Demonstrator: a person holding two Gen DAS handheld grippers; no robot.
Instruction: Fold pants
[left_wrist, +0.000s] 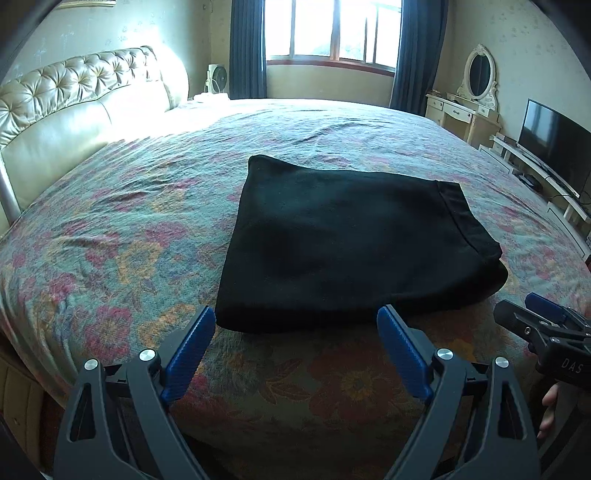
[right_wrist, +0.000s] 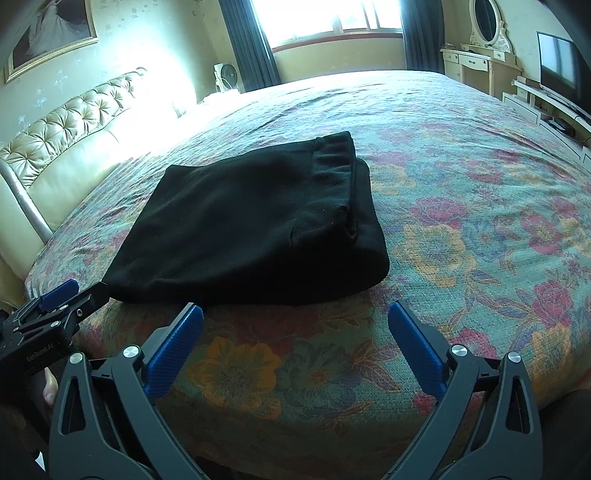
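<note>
Both grippers, left gripper (left_wrist: 295, 321) and right gripper (right_wrist: 295, 317), gape empty near folded pants (left_wrist: 347, 240) on bed (left_wrist: 110, 240).

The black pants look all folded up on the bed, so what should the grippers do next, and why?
Probably just draw both back a little. The black pants already lie as a compact folded stack on the floral bedspread. The left hand-held gripper and the right hand-held gripper are both open, holding nothing, near the stack's front edge. No loose leg shows, so another fold seems unneeded.
</note>
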